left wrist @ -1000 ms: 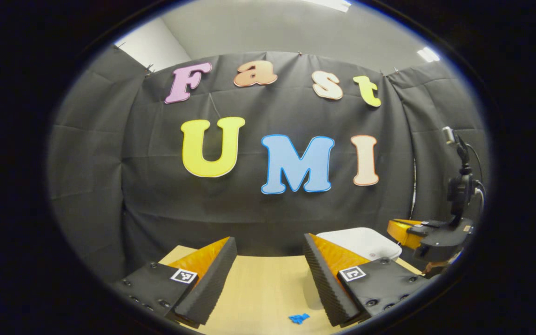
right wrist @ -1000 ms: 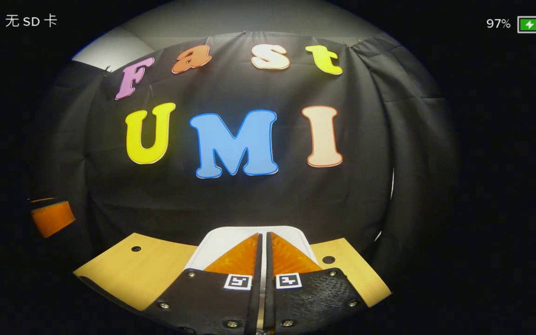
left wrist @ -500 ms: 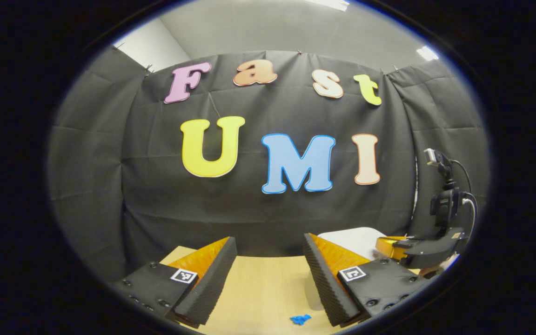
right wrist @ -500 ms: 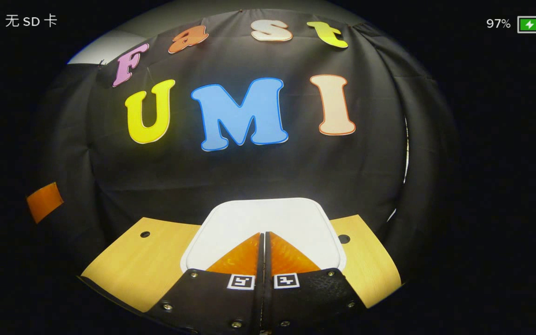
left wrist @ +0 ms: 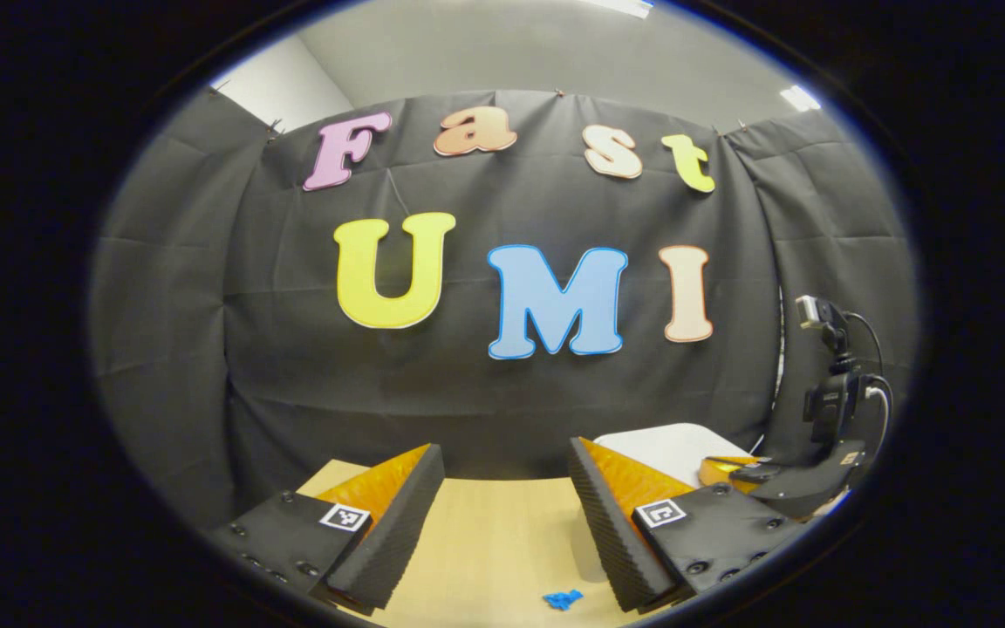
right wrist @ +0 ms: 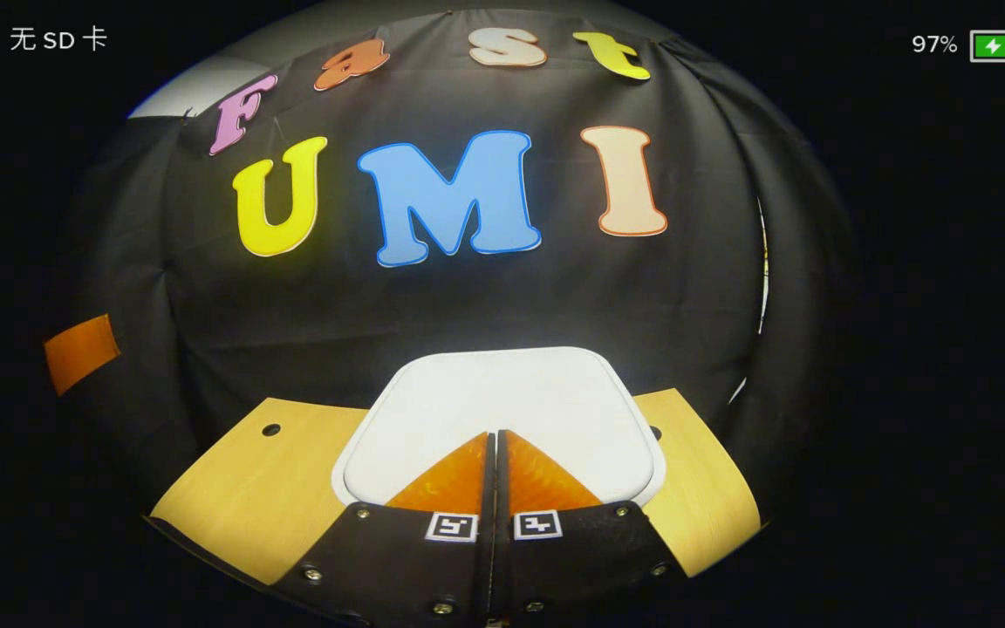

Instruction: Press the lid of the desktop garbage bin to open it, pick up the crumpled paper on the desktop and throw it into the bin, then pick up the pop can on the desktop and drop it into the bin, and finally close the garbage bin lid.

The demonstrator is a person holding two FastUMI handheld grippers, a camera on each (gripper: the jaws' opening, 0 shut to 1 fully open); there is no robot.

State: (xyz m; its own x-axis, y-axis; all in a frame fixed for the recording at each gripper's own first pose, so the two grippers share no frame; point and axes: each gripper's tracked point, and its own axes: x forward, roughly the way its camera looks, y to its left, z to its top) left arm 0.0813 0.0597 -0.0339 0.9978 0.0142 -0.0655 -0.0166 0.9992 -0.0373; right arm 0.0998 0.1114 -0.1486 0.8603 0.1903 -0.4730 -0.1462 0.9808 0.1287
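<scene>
Now: closed right gripper (right wrist: 495, 433) poised over the bin lid (right wrist: 502, 406).

Its fingers are pressed together, empty, tips above the white lid's near edge; the bin stands on the wooden desktop (right wrist: 249, 471). The lid looks stiff, smooth plastic, likely springy: push flat near the front. Left gripper (left wrist: 502, 475) hangs wide open.

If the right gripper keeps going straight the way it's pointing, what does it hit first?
Probably the bin's white lid: the right gripper, jaws shut, points at it from just above. Whether it already touches is unclear.
</scene>
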